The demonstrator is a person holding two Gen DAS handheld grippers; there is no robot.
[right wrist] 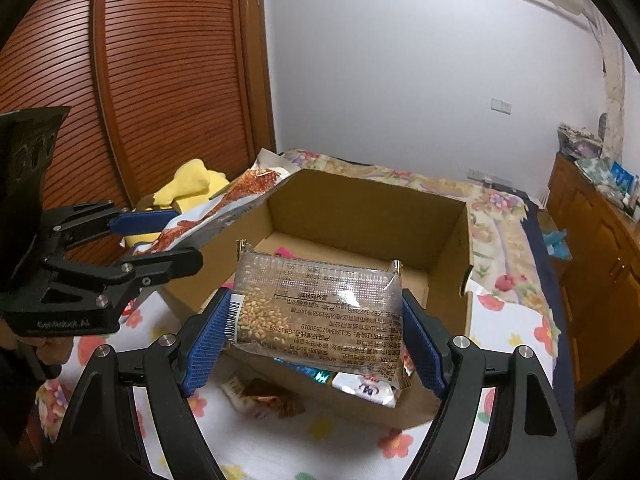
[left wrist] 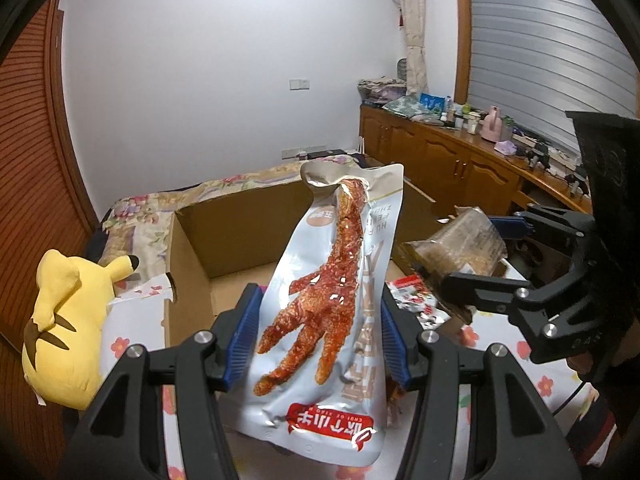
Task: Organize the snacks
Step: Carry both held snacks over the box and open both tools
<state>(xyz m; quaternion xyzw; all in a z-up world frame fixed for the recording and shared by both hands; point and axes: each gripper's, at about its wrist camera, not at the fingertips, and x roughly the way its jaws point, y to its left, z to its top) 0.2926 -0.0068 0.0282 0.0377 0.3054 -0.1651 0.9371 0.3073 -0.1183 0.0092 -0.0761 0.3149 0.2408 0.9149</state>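
My left gripper [left wrist: 316, 332] is shut on a pale blue chicken-foot snack packet [left wrist: 324, 312] and holds it upright, in front of an open cardboard box [left wrist: 240, 224]. The packet also shows in the right wrist view [right wrist: 208, 216], at the box's left wall. My right gripper [right wrist: 316, 340] is shut on a clear grain-bar packet [right wrist: 316, 308] and holds it above the box's [right wrist: 452, 236] near edge. The right gripper and its packet [left wrist: 460, 244] show at the right of the left wrist view.
A yellow plush toy [left wrist: 64, 320] lies left of the box on a floral cloth [right wrist: 344, 444]. Small snack packets [right wrist: 264, 396] [right wrist: 368, 388] lie on the cloth by the box's near wall; another [left wrist: 416, 300] lies right of the left gripper. A wooden cabinet [left wrist: 440, 156] stands at the right.
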